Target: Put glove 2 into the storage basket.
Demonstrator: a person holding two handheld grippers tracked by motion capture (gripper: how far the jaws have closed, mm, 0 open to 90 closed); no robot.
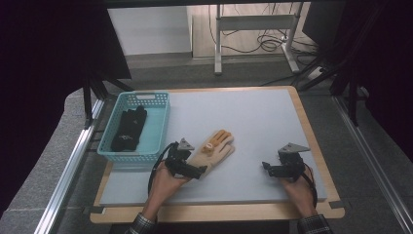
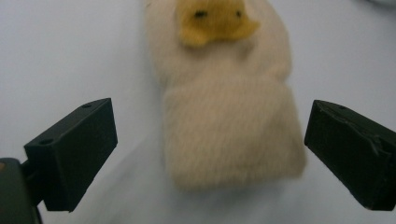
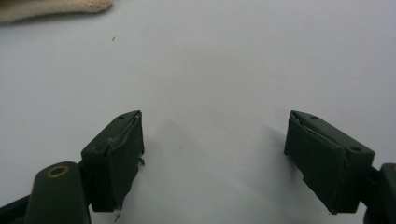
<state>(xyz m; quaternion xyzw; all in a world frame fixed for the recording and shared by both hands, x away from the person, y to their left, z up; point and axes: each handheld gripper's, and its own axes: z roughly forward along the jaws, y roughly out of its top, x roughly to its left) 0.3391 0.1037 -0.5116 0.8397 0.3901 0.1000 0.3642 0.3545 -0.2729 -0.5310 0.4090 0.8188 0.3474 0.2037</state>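
Left gripper fingers wide open, straddling the cream glove cuff; right gripper open, empty

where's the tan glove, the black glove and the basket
tan glove [image 1: 213,152], high view, on its palm
black glove [image 1: 129,128], high view, on its middle, inside the basket
basket [image 1: 163,118], high view, on its right-hand wall
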